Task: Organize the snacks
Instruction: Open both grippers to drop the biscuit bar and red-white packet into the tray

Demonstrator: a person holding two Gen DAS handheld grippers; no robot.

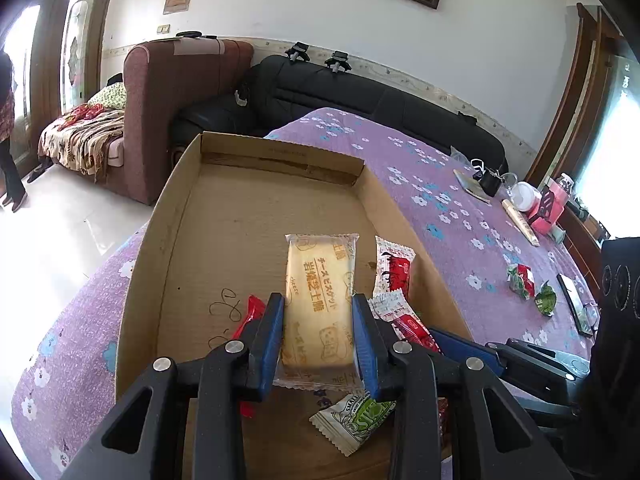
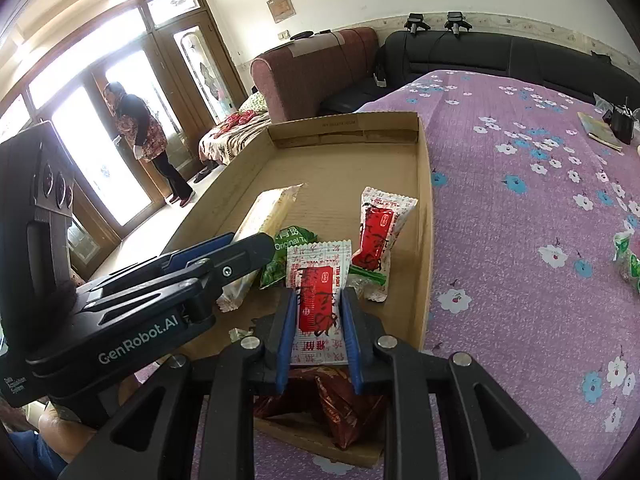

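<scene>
Far left in the right wrist view, a person (image 2: 138,128) stands by the wooden glass doors (image 2: 100,120). Beside them a maroon armchair (image 1: 160,92) and a black sofa (image 1: 360,96) line the wall.

A shallow cardboard tray (image 1: 176,216) lies on the worktop, which is covered with a purple flowered cloth (image 1: 440,200). Near the tray's left wall a red wrapper (image 1: 252,312) peeks out beside the left hand-held gripper (image 1: 318,312). That gripper is clamped on a cheese biscuit packet (image 1: 320,280), its blue pads pressing the packet's long sides, with the packet over the tray floor. Just below it a small green-and-white sachet (image 1: 352,420) lies in the tray.

To the right, the right hand-held gripper (image 2: 318,308) is clamped on a red-and-white snack packet (image 2: 318,288), held upright between its blue pads above the tray's near end. A second red-and-white packet (image 2: 380,232) leans near the tray's right wall, and a green packet (image 2: 280,264) lies between it and the biscuit. Dark red foil packets (image 2: 340,404) sit under the right gripper.

Further right on the cloth, outside the tray, lie two green-and-red wrapped snacks (image 1: 528,284), and beyond them, at the far edge, a pink box (image 1: 548,208) and a white jar (image 1: 524,196).
</scene>
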